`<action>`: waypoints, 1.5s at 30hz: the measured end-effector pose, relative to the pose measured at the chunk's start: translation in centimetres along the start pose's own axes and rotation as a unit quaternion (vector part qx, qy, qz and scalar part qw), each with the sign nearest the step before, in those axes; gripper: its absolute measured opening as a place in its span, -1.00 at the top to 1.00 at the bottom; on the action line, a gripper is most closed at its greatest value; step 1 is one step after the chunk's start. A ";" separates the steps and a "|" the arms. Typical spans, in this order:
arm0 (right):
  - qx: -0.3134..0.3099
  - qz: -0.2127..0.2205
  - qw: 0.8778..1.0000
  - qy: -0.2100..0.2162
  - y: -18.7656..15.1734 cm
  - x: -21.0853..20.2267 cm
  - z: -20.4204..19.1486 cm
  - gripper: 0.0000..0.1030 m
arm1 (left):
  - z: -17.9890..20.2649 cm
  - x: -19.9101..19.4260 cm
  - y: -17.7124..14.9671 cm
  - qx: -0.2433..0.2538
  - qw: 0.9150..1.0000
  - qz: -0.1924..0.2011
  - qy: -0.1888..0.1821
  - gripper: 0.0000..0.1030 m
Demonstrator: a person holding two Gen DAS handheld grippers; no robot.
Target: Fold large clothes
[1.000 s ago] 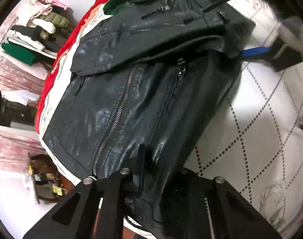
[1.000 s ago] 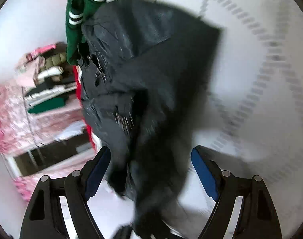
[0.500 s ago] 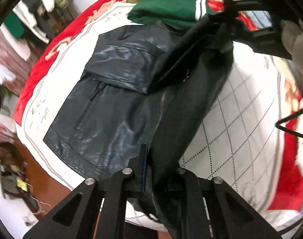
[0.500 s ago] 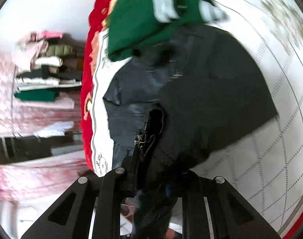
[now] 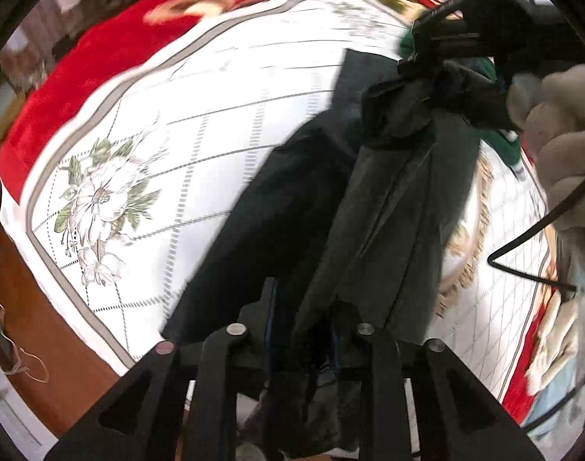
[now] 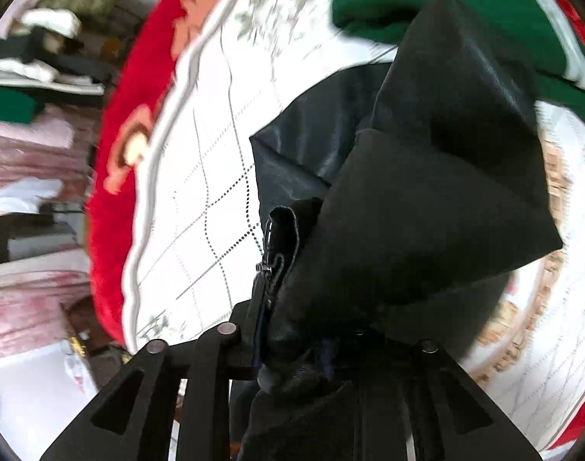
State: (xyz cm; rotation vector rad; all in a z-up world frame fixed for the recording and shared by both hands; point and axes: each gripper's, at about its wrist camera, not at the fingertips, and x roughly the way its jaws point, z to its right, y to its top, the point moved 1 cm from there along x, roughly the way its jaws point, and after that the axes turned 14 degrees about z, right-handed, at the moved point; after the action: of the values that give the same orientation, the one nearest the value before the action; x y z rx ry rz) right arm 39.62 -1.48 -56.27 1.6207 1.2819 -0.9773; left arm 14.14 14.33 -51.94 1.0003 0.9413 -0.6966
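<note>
A black leather jacket [image 5: 388,199] hangs lifted above the white quilted bedspread [image 5: 200,123], stretched between my two grippers. My left gripper [image 5: 300,330] is shut on its near edge. In the left wrist view my right gripper [image 5: 442,50] is at the upper right, shut on the far end of the jacket, with a gloved hand [image 5: 561,142] behind it. In the right wrist view my right gripper [image 6: 292,330] is shut on a bunched fold of the jacket [image 6: 427,211], with a zipper pull beside the left finger.
A folded green garment with white stripes [image 6: 446,4] lies on the bed behind the jacket. The bedspread [image 6: 200,176] has a red flowered border [image 6: 138,88]. Shelves of stacked clothes [image 6: 31,77] stand at the left. A brown floor [image 5: 42,330] shows beyond the bed edge.
The jacket lay spread on the bed; the right gripper closed on it, and both grippers have lifted it off the bedspread, so it now hangs between them.
</note>
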 end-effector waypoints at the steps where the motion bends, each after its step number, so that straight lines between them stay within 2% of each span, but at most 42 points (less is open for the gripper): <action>1: -0.004 -0.015 1.000 0.004 0.1 1.6 -0.6 0.23 | -1.4 0.3 0.3 -0.021 1.000 -0.006 -0.004 0.48; 2: -0.008 -0.026 1.000 0.011 0.2 2.6 -1.1 0.01 | -2.3 0.3 0.5 -0.033 0.999 -0.005 0.003 0.16; 3: -0.009 -0.031 0.999 0.021 0.3 3.3 -1.5 -0.13 | -3.2 0.1 0.8 -0.042 0.999 0.003 0.011 -0.38; 4: -0.008 -0.030 0.999 0.042 0.5 3.6 -1.7 -0.40 | -4.0 -0.4 1.1 -0.050 0.999 0.013 0.017 -0.63; 5: -0.010 -0.030 0.997 0.076 0.6 3.3 -1.8 -0.50 | -4.4 -0.7 1.2 -0.057 0.998 0.017 0.021 -0.87; 8: -0.012 -0.020 0.988 0.152 0.9 0.2 -0.4 -0.50 | -4.3 -1.6 1.3 -0.064 0.997 0.030 0.032 -0.87; 10: -0.010 0.011 0.985 0.171 1.1 -2.8 2.2 -0.50 | -2.9 -1.5 1.2 -0.046 0.997 0.038 0.043 -0.87; 12: 0.005 0.055 0.987 0.149 1.6 -5.8 6.4 -0.50 | -1.4 0.1 1.0 -0.013 0.997 0.033 0.074 -0.88; 14: 0.028 0.088 0.991 0.094 2.1 -7.4 11.7 -0.50 | -1.9 2.3 1.3 0.007 0.993 0.029 0.110 -0.88; 16: 0.059 0.088 0.992 0.062 2.8 -6.9 16.2 -0.50 | -2.8 5.2 0.6 0.012 0.989 0.004 0.148 -0.88; 18: 0.085 0.078 0.992 0.047 3.6 -4.9 19.9 -0.50 | -4.4 7.3 0.0 -0.015 0.990 -0.029 0.140 -0.93; 19: 0.094 0.072 0.992 0.052 4.0 -3.7 21.2 -0.50 | -4.9 7.6 0.0 -0.025 0.990 -0.031 0.135 -0.95; 22: 0.123 0.053 0.986 0.097 4.8 0.1 23.1 -0.51 | -4.7 7.2 0.6 -0.002 0.989 -0.027 0.144 -0.96; 23: 0.129 0.063 0.985 0.096 4.8 0.6 23.2 -0.50 | -4.6 7.1 0.7 0.001 0.989 -0.029 0.146 -0.95; 24: 0.126 0.074 0.984 0.099 4.8 0.4 23.1 -0.41 | -4.5 7.1 0.9 0.005 0.988 -0.030 0.150 -0.95; 25: 0.113 0.091 0.984 0.104 4.4 -0.2 22.8 0.24 | -4.3 6.9 1.0 0.011 0.987 -0.028 0.156 -0.95; 26: 0.107 0.102 0.983 0.109 3.8 -1.1 22.8 0.49 | -4.0 7.0 1.2 0.020 0.986 -0.027 0.162 -0.95; 28: 0.149 0.115 0.972 0.140 2.6 -2.6 24.0 0.65 | -3.4 6.5 1.3 0.038 0.984 -0.026 0.172 -0.95; 29: 0.178 0.121 0.966 0.141 1.4 -3.9 25.0 0.68 | -3.1 6.4 1.5 0.045 0.983 -0.025 0.174 -0.95; 31: 0.207 0.133 0.961 0.127 -0.8 -5.8 26.6 0.71 | -2.1 5.7 2.0 0.069 0.981 -0.019 0.182 -0.95; 33: 0.265 0.139 0.949 0.094 -5.2 -8.9 29.8 0.71 | -0.7 4.3 2.5 0.100 0.977 -0.005 0.188 -0.95; 35: 0.298 0.132 0.944 0.048 -10.0 -11.6 31.6 0.71 | 0.6 3.0 2.7 0.119 0.975 0.006 0.185 -0.95; 37: 0.303 0.098 0.948 -0.010 -14.7 -13.7 33.6 0.62 | 2.7 1.9 2.5 0.136 0.975 0.016 0.174 -0.95; 38: 0.300 0.077 0.950 -0.029 -16.3 -14.1 34.3 0.47 | 4.0 1.7 2.4 0.143 0.976 0.019 0.166 -0.95; 40: 0.284 0.034 0.956 -0.063 -19.0 -14.4 35.7 0.34 | 6.7 1.9 1.9 0.152 0.979 0.018 0.136 -0.95; 42: 0.249 0.032 0.965 -0.077 -20.7 -15.8 36.8 0.33 | 9.4 2.5 1.4 0.156 0.982 0.009 0.107 -0.95; 45: 0.210 0.066 0.968 -0.120 -20.5 -19.1 37.3 0.31 | 14.2 4.2 1.7 0.160 0.985 0.006 0.066 -0.95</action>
State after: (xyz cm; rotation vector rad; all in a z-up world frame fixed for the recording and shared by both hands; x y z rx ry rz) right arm 13.18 -39.92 -54.60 1.8065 0.8271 -1.3793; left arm 22.04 1.71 -51.83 1.3483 0.9542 -0.7957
